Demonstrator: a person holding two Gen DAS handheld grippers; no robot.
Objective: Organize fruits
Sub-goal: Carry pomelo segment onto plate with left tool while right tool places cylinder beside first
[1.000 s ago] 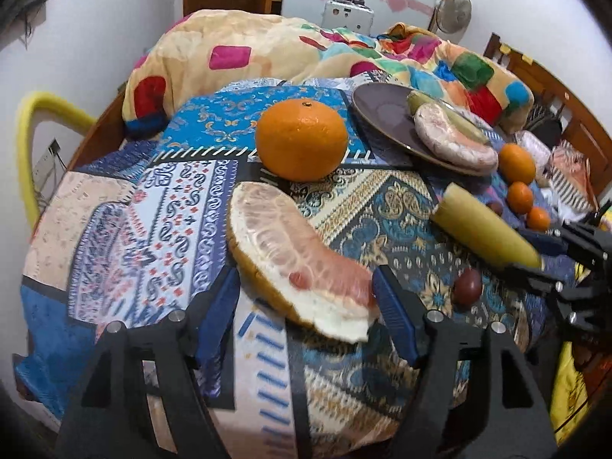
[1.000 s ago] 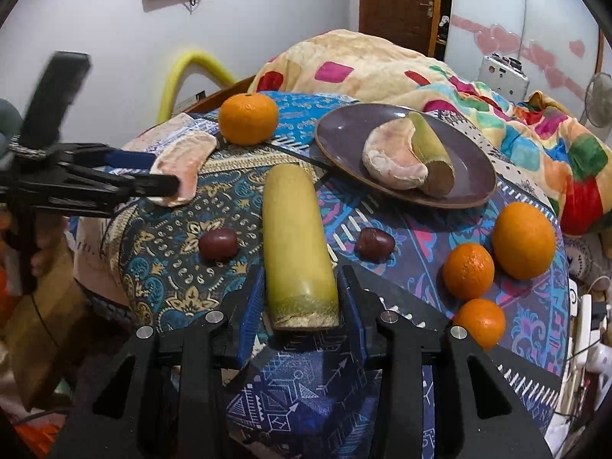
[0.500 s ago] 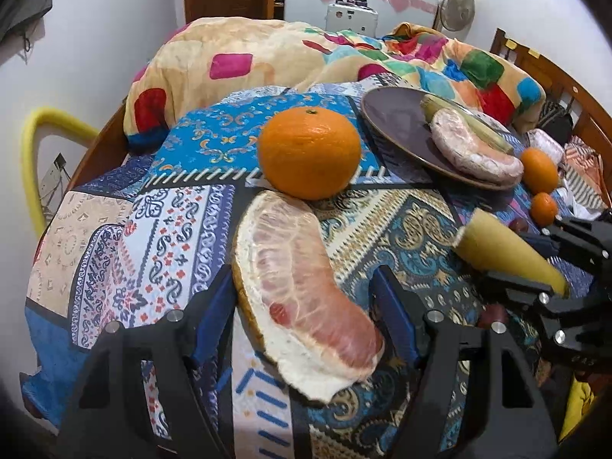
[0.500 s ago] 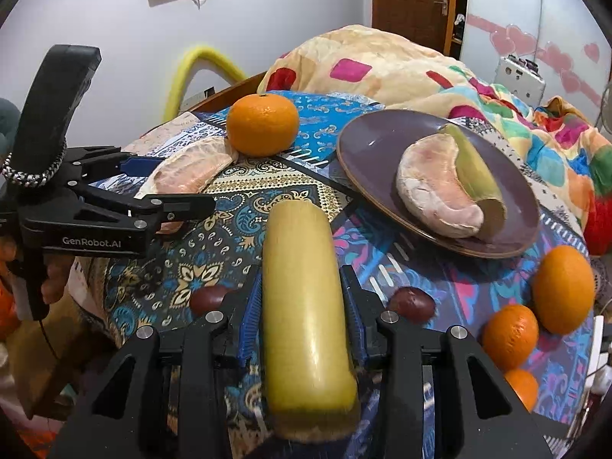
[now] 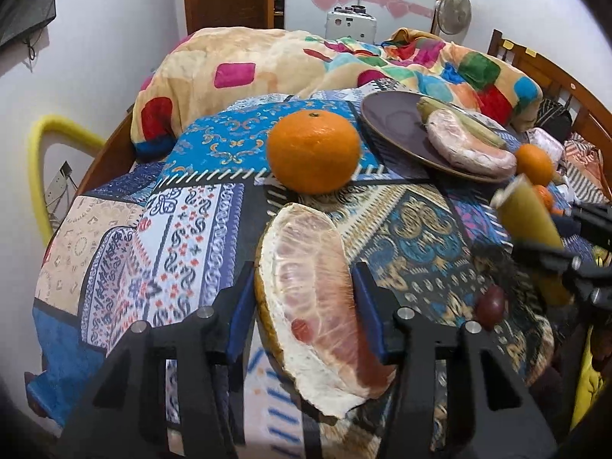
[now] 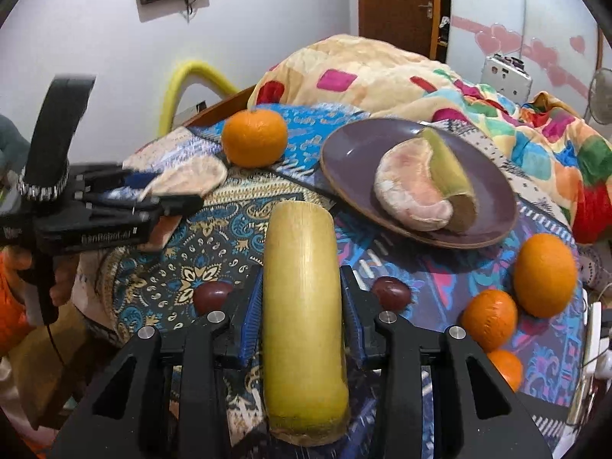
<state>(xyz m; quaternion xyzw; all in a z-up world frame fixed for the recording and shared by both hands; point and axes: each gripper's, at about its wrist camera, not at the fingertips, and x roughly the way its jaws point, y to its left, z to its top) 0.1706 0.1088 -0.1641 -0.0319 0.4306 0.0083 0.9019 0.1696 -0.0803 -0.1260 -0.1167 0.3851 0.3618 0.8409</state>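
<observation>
A peeled pink pomelo segment (image 5: 306, 298) lies lengthwise between the fingers of my left gripper (image 5: 302, 279). The jaws are closing, and both blue pads sit against its sides. My right gripper (image 6: 301, 279) is shut on a yellow-green cane piece (image 6: 302, 306), held above the patterned cloth. In the left wrist view, that piece (image 5: 528, 218) and the right gripper (image 5: 566, 244) show at the right edge. In the right wrist view, the left gripper (image 6: 168, 195) is at the left with the segment (image 6: 191, 176). A purple plate (image 6: 352, 153) carries another pomelo segment (image 6: 413, 187) and a cane piece (image 6: 447, 157).
A large orange (image 5: 313, 151) sits just beyond the left gripper, beside the plate (image 5: 390, 126). Three oranges (image 6: 545, 275) lie at the table's right edge. Two dark brown fruits (image 6: 212, 294) flank the right gripper. A colourful blanket (image 5: 267, 61) lies behind, with a yellow chair frame (image 5: 38, 160) at the left.
The left jaws have narrowed onto the pomelo segment, which now points straight ahead between the pads. The right gripper has raised the cane piece off the cloth, closer to the plate.
</observation>
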